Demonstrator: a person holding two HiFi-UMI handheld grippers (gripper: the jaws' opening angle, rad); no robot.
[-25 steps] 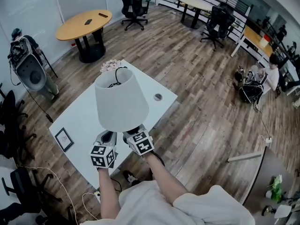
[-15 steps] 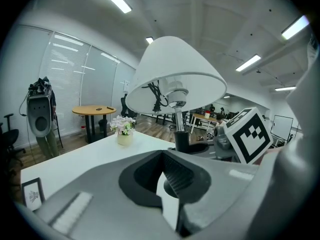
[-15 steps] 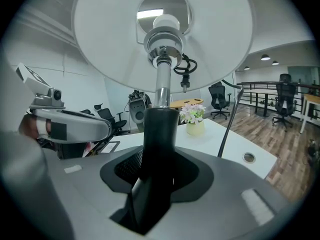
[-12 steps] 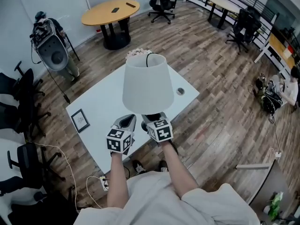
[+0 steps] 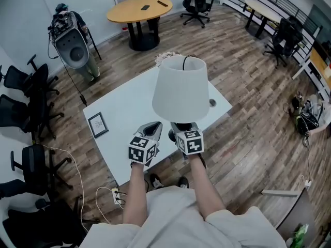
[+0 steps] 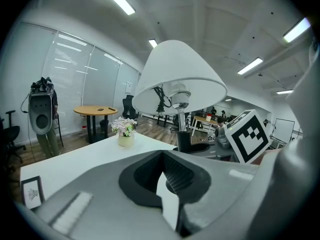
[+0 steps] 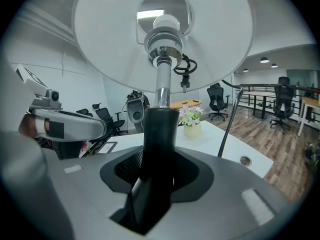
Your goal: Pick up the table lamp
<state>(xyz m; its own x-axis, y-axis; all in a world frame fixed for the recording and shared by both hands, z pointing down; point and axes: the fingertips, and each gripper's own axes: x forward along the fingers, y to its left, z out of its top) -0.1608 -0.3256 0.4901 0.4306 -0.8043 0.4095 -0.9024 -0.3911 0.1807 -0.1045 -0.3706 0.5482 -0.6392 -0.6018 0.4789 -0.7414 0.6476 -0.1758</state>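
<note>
**A:** Open office, wood floor, and a white tabletop (image 5: 124,115) right below you. You have the table lamp (image 5: 181,89). It is up over the tabletop's near edge, and its dark stem stands upright in your right gripper (image 5: 183,129), jaws parted just enough to clamp it.

**B:** Your left gripper (image 5: 152,129) sits just beside it, at 9 o'clock, with its jaws drawn together at the tips on nothing.

**A:** Mind the balance. You grip low on the stem with the wide shade high above, so it looks top-heavy. A quick tilt could let it swing or twist in the jaws.

**B:** And the cord (image 7: 230,119) trails down toward the tabletop at your 2 o'clock. If it pulls taut or catches the edge, it could tug the lamp against your hold.

**A:** The flower pot (image 5: 166,57) is the nearest thing to bump, at 12 o'clock just beyond the shade.

**B:** The picture frame (image 5: 97,124) lies at 9 o'clock, well apart. The office chairs (image 5: 31,87) at 10 o'clock and the round table (image 5: 139,9) at 12 are farther off.
</note>
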